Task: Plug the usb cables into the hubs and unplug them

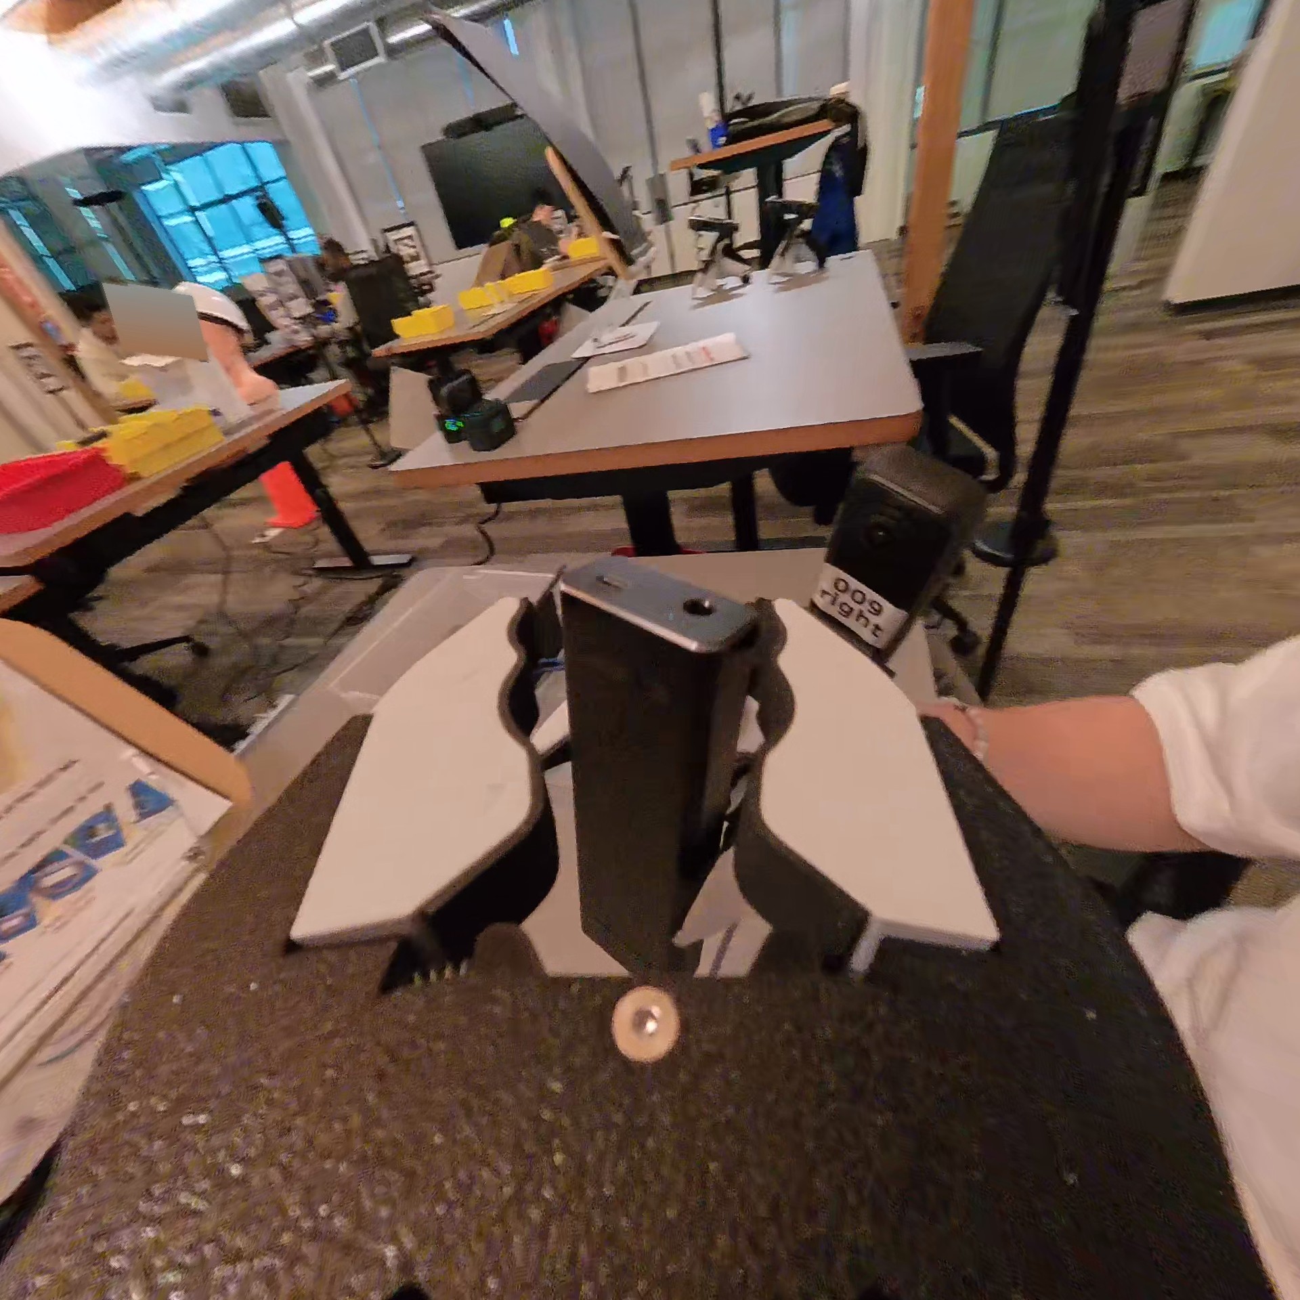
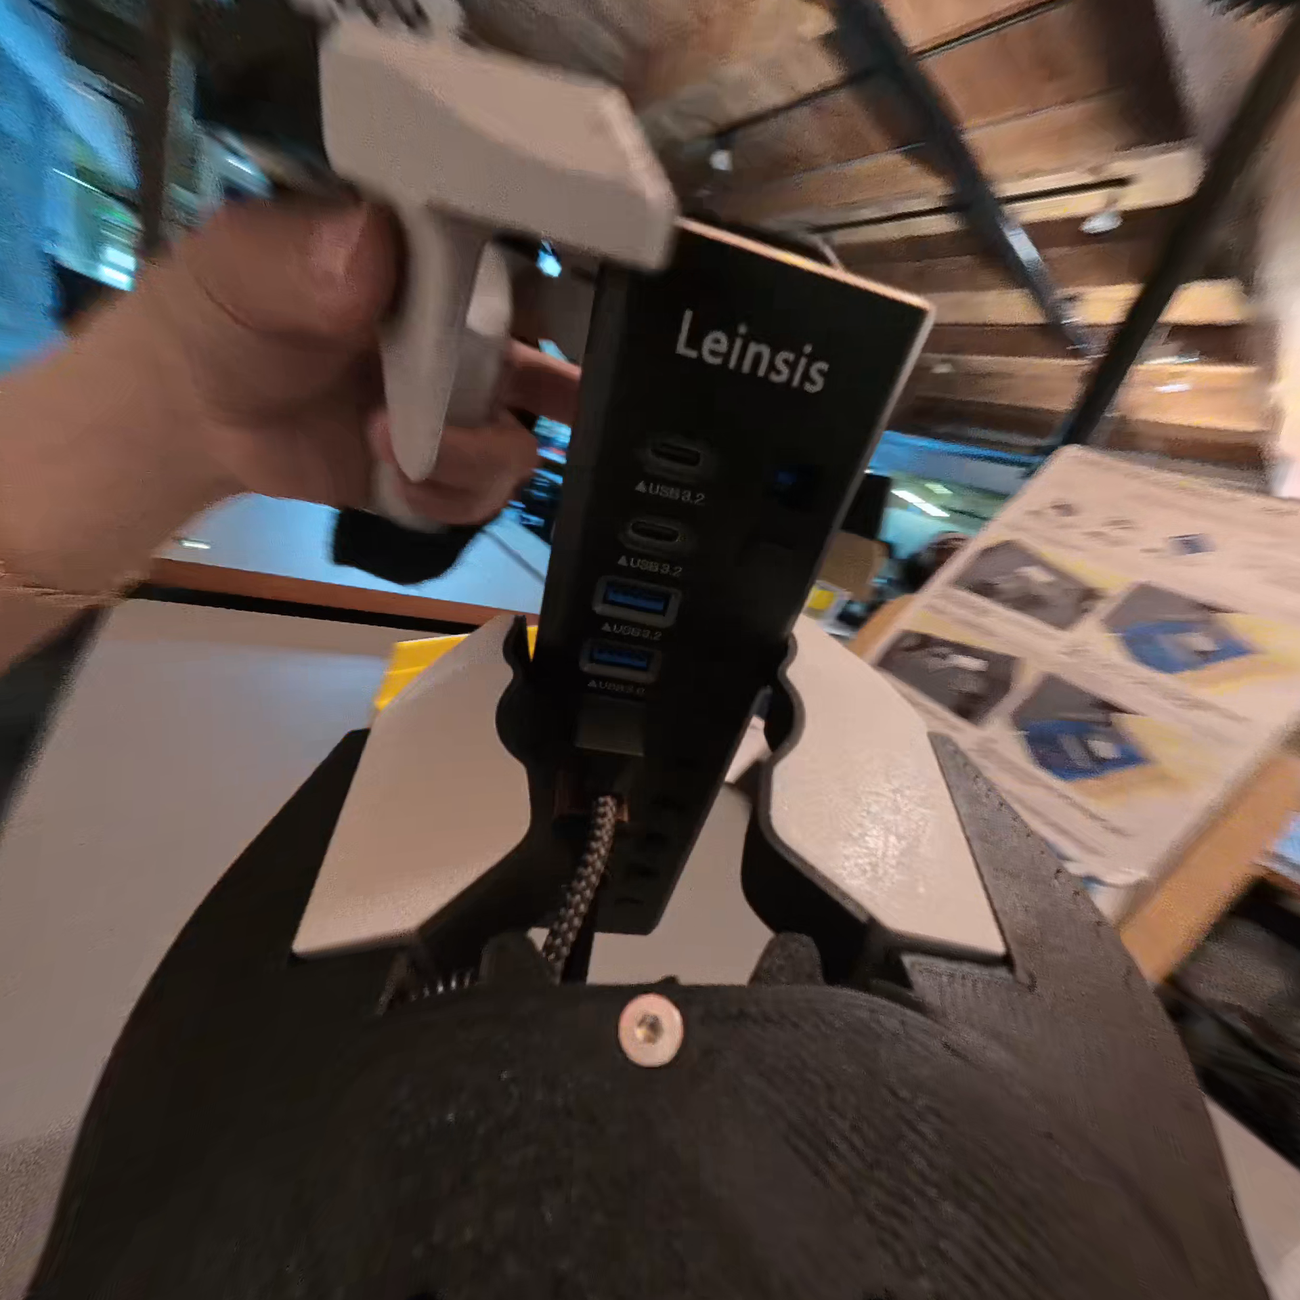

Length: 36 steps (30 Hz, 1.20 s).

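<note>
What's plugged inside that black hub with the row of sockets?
One braided cable sits in a lower socket of the black hub. Four sockets above are empty. The right gripper hides the plug's sides.

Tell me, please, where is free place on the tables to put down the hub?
Free: the pale tabletop left of the right gripper, bordered by the yellow bin and the wooden edge. Also the grey table, near corner, before the paper strip. Crowded: the right side, by the picture board.

Two close wrist views, left level across the office, right seemingly tilted ceilingward, both sharing the black hub [image 1: 651,738].
</note>
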Each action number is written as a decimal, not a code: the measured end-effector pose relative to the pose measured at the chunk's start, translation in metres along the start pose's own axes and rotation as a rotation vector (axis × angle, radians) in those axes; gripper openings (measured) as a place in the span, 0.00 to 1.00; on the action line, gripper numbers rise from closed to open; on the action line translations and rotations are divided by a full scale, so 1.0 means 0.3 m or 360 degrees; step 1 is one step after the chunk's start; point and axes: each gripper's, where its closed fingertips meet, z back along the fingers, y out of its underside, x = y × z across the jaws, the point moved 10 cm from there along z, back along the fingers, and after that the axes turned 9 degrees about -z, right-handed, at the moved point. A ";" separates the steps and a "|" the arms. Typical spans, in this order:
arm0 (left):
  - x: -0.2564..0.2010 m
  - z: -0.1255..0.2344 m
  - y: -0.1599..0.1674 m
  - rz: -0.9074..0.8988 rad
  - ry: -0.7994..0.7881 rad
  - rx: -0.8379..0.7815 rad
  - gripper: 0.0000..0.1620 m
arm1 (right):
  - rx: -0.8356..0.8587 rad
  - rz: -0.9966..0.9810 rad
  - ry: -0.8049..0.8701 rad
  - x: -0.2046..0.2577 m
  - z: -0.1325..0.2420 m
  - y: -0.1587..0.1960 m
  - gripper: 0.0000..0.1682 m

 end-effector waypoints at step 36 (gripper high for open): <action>0.011 -0.147 -0.010 0.0119 0.0480 -0.0470 0.37 | -0.0131 -0.0017 -0.0170 -0.019 0.159 -0.012 0.38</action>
